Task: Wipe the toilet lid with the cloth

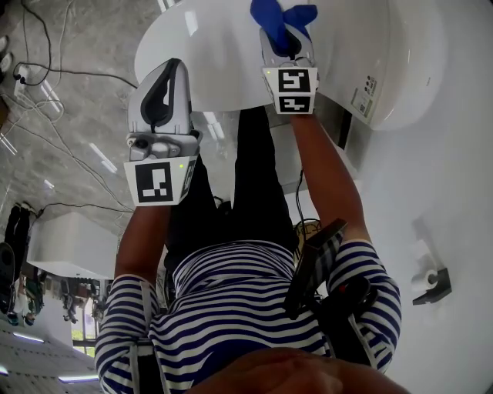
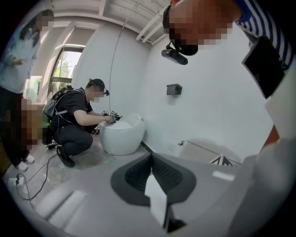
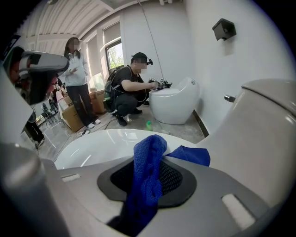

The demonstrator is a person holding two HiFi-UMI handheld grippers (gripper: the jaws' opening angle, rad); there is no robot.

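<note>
R gripper [image 1: 287,48] pinches blue knit cloth [image 1: 279,17] over glossy white oval toilet lid [image 1: 223,46], ready to wipe; L gripper [image 1: 176,73] closed, empty, parked clear.

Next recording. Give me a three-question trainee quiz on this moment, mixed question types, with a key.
1. True or false: the right hand-held gripper is shut on the blue knitted cloth.
2. Multiple choice: the left hand-held gripper holds (A) a sponge, (B) nothing, (C) a spray bottle.
3. Fill in: the glossy white lid beneath the cloth belongs to a ____.
Key: 1 true; 2 B; 3 toilet.
</note>
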